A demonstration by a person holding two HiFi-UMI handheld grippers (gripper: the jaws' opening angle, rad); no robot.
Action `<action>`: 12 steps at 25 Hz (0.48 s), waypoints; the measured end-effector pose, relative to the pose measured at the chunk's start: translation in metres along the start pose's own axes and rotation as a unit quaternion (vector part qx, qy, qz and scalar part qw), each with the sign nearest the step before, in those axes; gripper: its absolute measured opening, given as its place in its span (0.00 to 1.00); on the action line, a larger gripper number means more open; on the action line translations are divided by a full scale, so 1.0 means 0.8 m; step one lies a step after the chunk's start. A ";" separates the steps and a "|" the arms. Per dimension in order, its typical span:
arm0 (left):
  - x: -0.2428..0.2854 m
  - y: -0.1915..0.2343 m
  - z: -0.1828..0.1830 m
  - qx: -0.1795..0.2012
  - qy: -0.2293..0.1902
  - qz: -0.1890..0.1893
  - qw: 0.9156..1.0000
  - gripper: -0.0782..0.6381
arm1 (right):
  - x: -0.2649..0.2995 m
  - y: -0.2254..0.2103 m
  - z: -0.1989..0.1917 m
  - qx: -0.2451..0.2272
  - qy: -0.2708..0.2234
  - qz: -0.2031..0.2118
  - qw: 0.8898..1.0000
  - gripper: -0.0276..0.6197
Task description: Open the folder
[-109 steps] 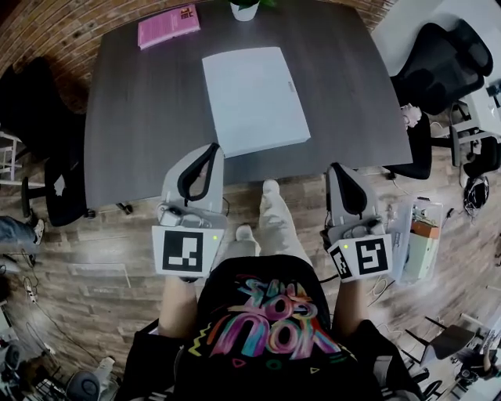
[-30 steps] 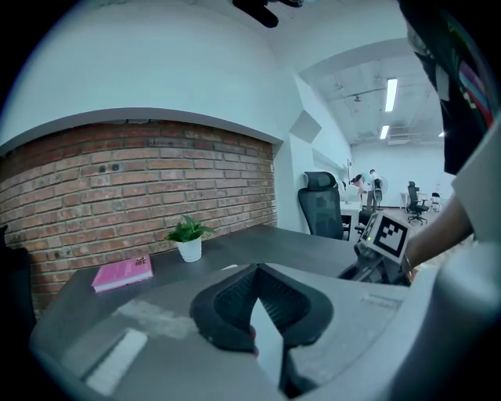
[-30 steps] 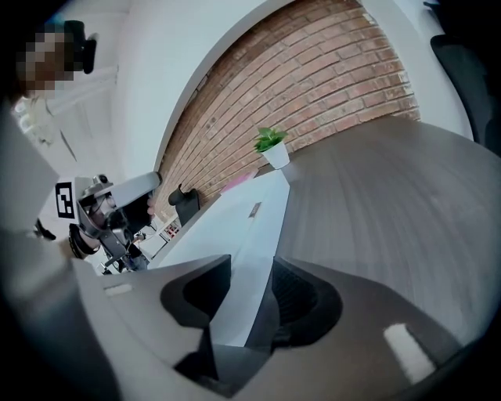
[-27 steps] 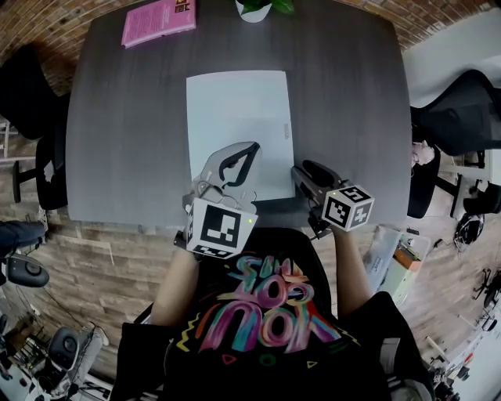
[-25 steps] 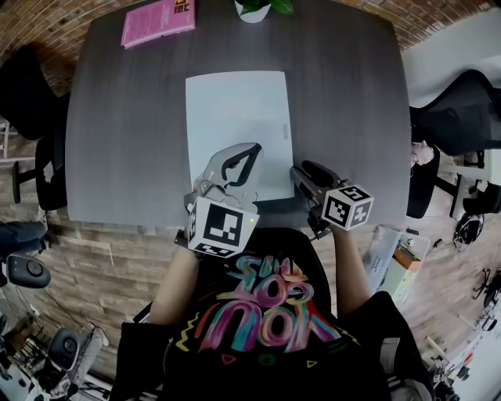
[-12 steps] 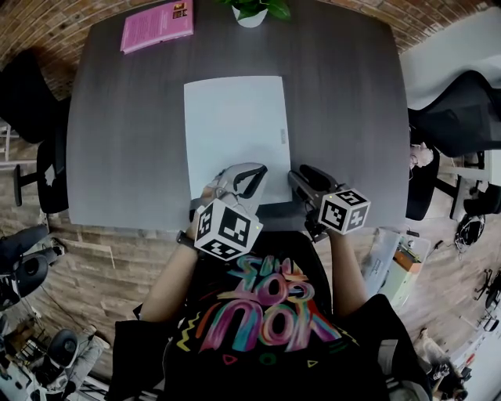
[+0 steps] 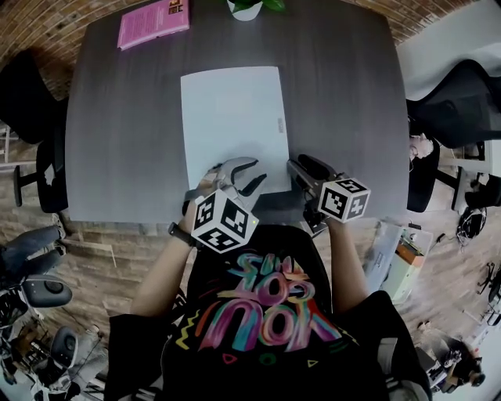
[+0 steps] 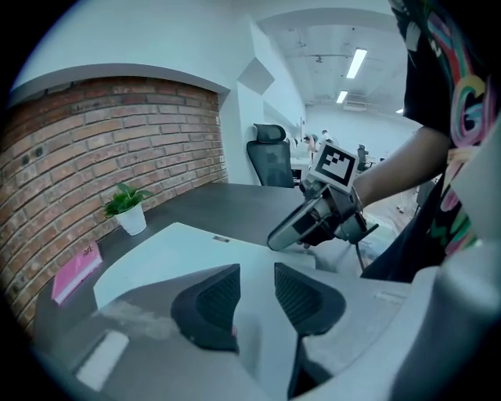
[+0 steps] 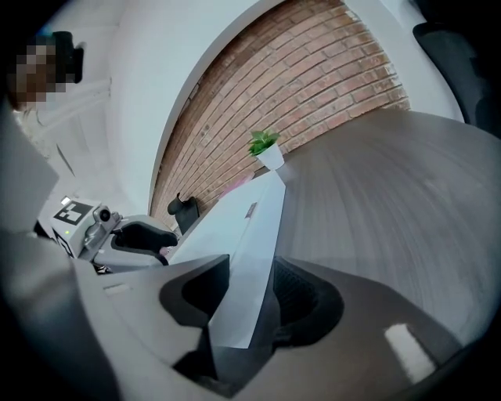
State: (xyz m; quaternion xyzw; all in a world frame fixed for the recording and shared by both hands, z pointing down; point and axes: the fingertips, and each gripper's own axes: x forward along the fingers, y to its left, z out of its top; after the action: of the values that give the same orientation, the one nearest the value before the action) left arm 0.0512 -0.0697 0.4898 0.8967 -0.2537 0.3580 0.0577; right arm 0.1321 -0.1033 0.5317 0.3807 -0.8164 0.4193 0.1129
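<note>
A white folder (image 7: 233, 117) lies shut on the dark grey table (image 7: 125, 133), its long side running away from me. My left gripper (image 7: 249, 174) hangs over the folder's near edge. Its jaws have just been opening and now stand apart, with only the white cover (image 8: 164, 251) showing beyond them. My right gripper (image 7: 296, 166) sits at the folder's near right corner. In the right gripper view that corner (image 9: 246, 258) fills the gap between the pads of the right gripper (image 9: 250, 301). Each gripper view shows the other gripper: the right gripper (image 8: 313, 223) and the left gripper (image 9: 133, 235).
A pink book (image 7: 153, 23) lies at the table's far left corner and a potted plant (image 7: 249, 8) stands at the far edge. Black office chairs (image 7: 446, 102) stand to the right, another chair (image 7: 31, 102) to the left. A brick wall backs the table.
My left gripper has come down and nearer to the folder's near edge, tilted further down, and its jaws have gone from shut to apart. The right gripper has stayed at the corner.
</note>
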 end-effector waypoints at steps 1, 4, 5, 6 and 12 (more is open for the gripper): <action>0.000 -0.004 -0.002 0.003 0.003 -0.008 1.000 0.32 | 0.000 0.000 0.000 0.003 -0.002 0.000 1.000 0.32; 0.000 -0.017 -0.007 0.017 0.013 -0.034 0.999 0.39 | 0.001 -0.001 0.001 0.005 -0.004 -0.001 1.000 0.32; 0.000 -0.022 -0.009 0.024 0.018 -0.041 0.999 0.42 | 0.001 -0.001 0.001 0.004 -0.005 -0.002 1.000 0.32; 0.000 -0.026 -0.011 0.033 0.022 -0.048 0.998 0.44 | 0.001 -0.001 0.001 0.004 -0.005 -0.003 1.000 0.32; -0.002 -0.038 -0.029 0.097 0.059 -0.065 0.991 0.54 | -0.001 0.000 0.002 0.003 -0.008 -0.009 1.000 0.32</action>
State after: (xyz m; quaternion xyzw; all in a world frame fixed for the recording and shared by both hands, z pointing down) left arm 0.0511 -0.0361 0.5080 0.8901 -0.1549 0.4286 0.0091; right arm 0.1330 -0.1042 0.5302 0.3920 -0.8126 0.4173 0.1093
